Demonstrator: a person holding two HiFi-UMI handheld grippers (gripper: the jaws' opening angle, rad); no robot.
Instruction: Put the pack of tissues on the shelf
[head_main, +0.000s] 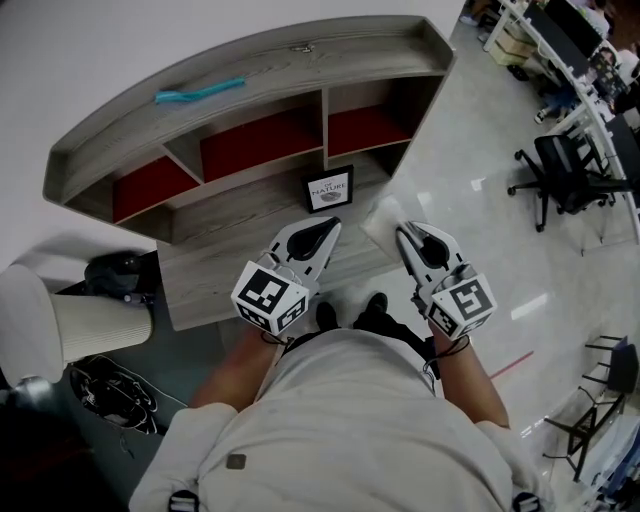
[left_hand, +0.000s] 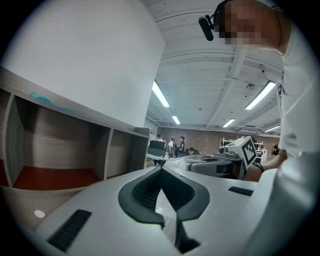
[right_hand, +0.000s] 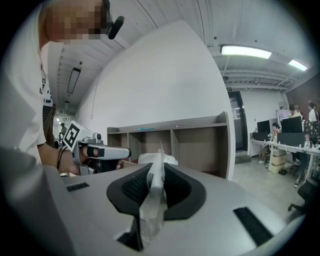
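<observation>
My right gripper (head_main: 405, 232) is shut on the thin plastic edge of the pack of tissues (head_main: 384, 218), a white soft pack that sticks out past the jaw tips. In the right gripper view the wrapper (right_hand: 152, 200) runs pinched between the dark pads, with the bulk of the pack (right_hand: 158, 158) ahead. The grey wooden shelf (head_main: 250, 60) with red-floored compartments stands in front of both grippers, some way off. My left gripper (head_main: 327, 230) is beside the right one, jaws together with nothing in them, and points at the shelf (left_hand: 75, 114).
A teal object (head_main: 198, 91) lies on the shelf's top board. A small framed sign (head_main: 329, 189) stands on the lower ledge. A white ribbed appliance (head_main: 95, 325) and cables sit at the left. An office chair (head_main: 565, 175) and desks are at the right.
</observation>
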